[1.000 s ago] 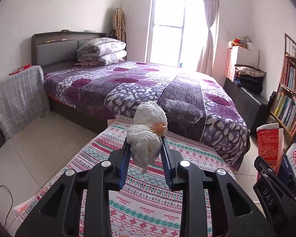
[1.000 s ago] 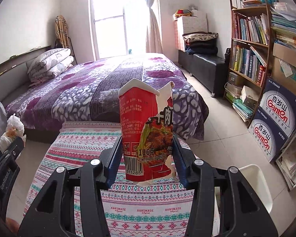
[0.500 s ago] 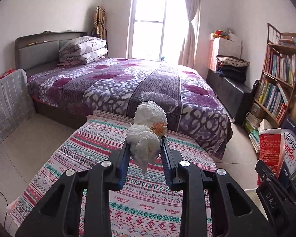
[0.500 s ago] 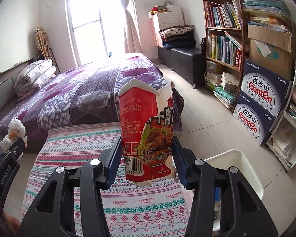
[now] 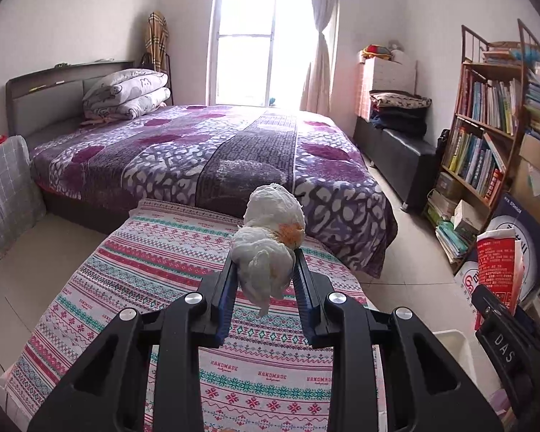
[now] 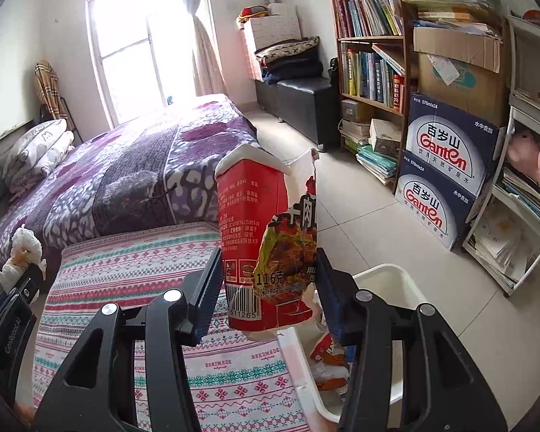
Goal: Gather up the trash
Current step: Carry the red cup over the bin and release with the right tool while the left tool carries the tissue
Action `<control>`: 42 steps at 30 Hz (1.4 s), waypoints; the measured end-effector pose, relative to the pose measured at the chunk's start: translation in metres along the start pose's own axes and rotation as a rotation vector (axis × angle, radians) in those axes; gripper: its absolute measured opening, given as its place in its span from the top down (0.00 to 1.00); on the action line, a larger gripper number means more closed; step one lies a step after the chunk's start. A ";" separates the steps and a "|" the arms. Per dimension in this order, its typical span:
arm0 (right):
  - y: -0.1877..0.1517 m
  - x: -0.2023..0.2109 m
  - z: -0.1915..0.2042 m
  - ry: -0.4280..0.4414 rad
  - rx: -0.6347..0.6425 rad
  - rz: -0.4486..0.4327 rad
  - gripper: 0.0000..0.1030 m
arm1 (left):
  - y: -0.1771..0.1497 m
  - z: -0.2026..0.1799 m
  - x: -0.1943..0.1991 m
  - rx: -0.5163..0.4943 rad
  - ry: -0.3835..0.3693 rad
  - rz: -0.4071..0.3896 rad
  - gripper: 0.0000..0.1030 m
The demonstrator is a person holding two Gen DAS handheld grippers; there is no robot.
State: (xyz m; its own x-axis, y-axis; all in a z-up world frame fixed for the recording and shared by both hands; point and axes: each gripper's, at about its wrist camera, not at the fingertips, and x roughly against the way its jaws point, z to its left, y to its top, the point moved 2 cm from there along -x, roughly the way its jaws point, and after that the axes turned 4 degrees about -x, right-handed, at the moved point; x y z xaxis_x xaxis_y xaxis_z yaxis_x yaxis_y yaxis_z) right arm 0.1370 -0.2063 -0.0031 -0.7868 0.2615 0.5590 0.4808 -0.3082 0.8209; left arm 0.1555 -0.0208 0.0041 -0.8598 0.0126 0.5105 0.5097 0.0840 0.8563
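While the left claw (image 5: 264, 273) pinches a crumpled tissue wad (image 5: 270, 237), the right claw (image 6: 270, 280) grips a red snack packet (image 6: 266, 237) beside the white bin (image 6: 385, 280).

My left gripper (image 5: 263, 275) is a black plastic frame with triangular cut-outs, silver screw heads at the joints and blue ribbed pads inside its fingers (image 5: 224, 300). My right gripper (image 6: 268, 289) is built the same; white lettering marks each gripper's side.

One tissue wad (image 5: 268, 244), one wrapper (image 6: 266, 244), one bin (image 6: 381, 277).
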 end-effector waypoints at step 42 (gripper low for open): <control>0.010 0.000 -0.151 -0.282 -0.190 0.036 0.53 | -0.031 -0.135 0.000 -0.123 -0.223 0.061 0.71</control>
State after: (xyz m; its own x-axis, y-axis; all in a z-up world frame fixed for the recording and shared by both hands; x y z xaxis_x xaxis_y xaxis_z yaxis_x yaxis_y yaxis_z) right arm 0.0832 -0.3479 -0.0123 -0.6199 0.4814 0.6196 0.4051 -0.4799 0.7782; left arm 0.1437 -0.1578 -0.0117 -0.8062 0.2340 0.5434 0.5492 -0.0456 0.8344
